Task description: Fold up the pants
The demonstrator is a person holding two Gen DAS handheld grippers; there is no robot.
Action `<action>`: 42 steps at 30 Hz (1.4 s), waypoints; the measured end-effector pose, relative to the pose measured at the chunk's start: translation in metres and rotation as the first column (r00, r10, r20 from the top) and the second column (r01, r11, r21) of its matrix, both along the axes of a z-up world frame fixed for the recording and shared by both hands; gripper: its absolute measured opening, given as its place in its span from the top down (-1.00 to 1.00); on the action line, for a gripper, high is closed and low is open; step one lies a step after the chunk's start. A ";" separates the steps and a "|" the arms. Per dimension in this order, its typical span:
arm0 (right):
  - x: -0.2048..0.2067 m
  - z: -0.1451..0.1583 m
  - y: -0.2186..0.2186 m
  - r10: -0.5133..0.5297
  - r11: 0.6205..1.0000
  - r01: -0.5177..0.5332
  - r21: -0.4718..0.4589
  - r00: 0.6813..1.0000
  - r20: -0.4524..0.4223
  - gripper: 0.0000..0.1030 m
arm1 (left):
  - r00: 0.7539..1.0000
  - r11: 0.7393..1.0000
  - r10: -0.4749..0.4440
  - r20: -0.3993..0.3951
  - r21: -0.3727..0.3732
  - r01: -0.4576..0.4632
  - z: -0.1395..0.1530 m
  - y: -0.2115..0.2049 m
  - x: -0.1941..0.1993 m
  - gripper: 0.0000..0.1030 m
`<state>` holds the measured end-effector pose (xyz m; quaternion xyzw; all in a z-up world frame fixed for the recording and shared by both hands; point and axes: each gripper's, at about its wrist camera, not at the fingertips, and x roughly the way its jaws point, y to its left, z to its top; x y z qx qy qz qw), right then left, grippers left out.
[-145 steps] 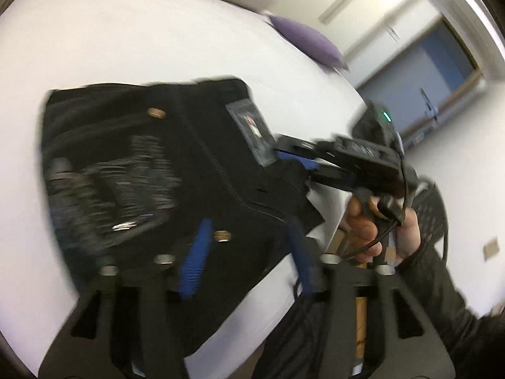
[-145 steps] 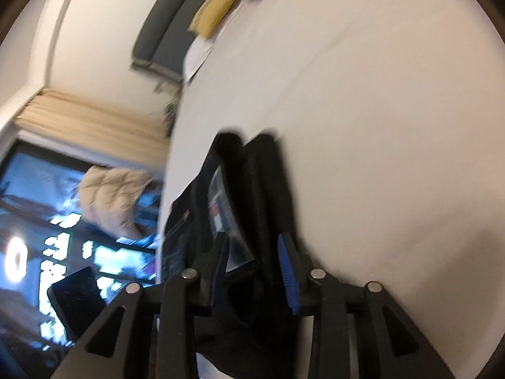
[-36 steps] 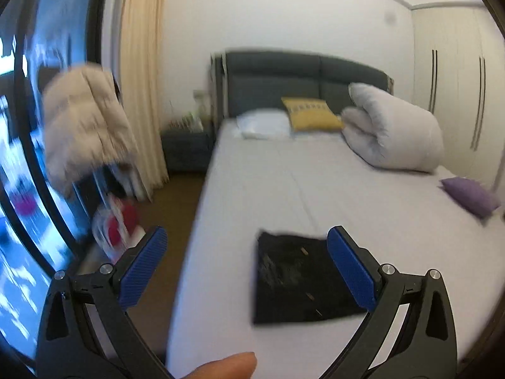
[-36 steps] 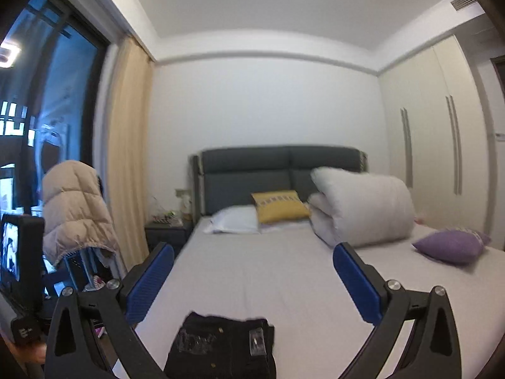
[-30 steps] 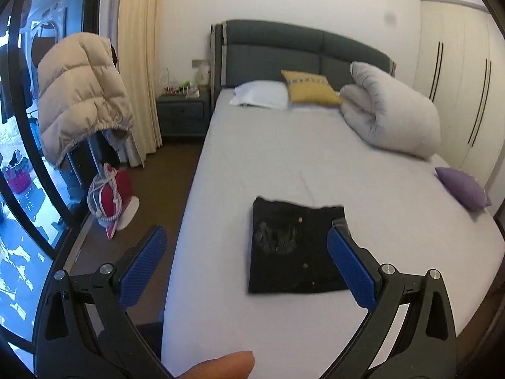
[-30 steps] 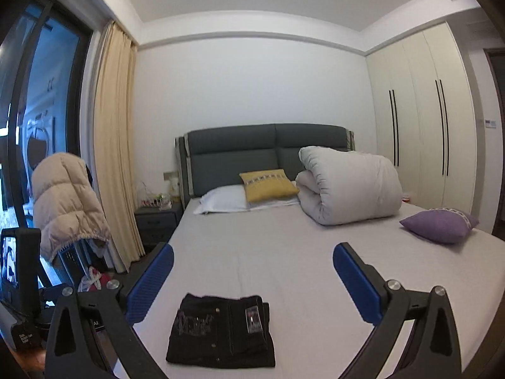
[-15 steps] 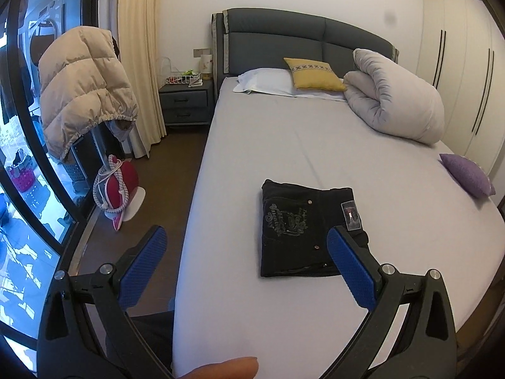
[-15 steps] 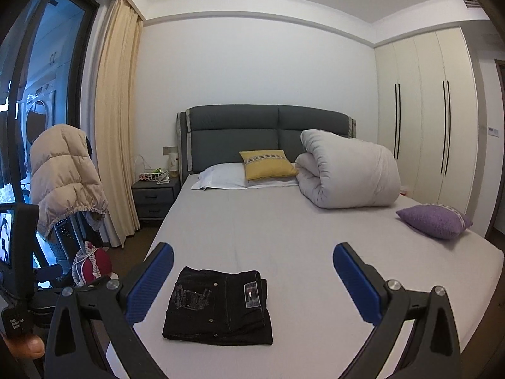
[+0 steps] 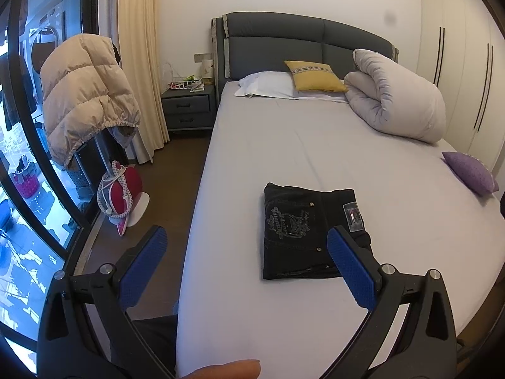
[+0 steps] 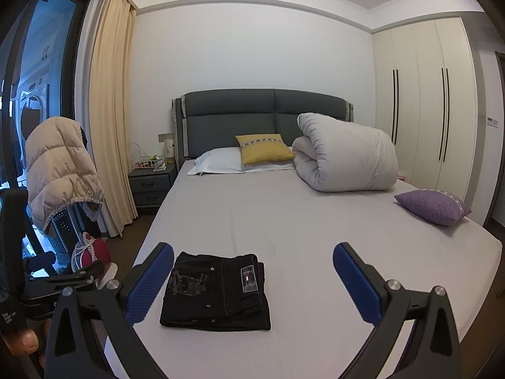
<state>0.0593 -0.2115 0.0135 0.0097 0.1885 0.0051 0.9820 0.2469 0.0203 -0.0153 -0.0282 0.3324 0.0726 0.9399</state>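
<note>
The black pants [image 9: 304, 232] [image 10: 216, 287] lie folded into a compact rectangle near the foot of the bed [image 9: 284, 145] [image 10: 303, 221], toward its left side, with a small label on top. My left gripper [image 9: 247, 252] is held back from the bed, wide open, with nothing between its blue pads. My right gripper [image 10: 252, 268] is also wide open and empty, well short of the pants. Neither gripper touches the cloth. The left gripper's body [image 10: 60, 279] shows at the left edge of the right wrist view.
A rolled white duvet [image 10: 347, 153], a yellow cushion [image 10: 263, 148], a white pillow [image 10: 217, 161] and a purple cushion [image 10: 434, 205] lie on the bed. Left of it stand a nightstand [image 9: 187, 110], a puffy beige jacket [image 9: 85, 94] and a red iron [image 9: 120, 186]. Wardrobes [image 10: 432, 126] line the right wall.
Both grippers let go of the pants and pulled far back from the bed, opening wide. Over the last second the views steadied and the folded pants stayed still.
</note>
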 end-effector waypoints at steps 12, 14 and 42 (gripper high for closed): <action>0.001 -0.010 -0.002 0.002 1.000 -0.002 0.010 0.999 -0.047 -1.00 | 1.000 1.000 0.010 -0.001 0.005 -0.010 -0.004 -0.001 0.001 -1.00; 0.002 -0.011 -0.002 0.004 1.000 -0.003 0.007 0.998 -0.058 -1.00 | 1.000 1.000 0.009 -0.002 0.004 -0.009 -0.004 0.000 0.001 -1.00; 0.003 -0.020 -0.001 0.014 1.000 -0.014 0.006 0.996 -0.093 -1.00 | 1.000 1.000 0.003 -0.010 0.002 -0.003 -0.009 0.000 0.005 -1.00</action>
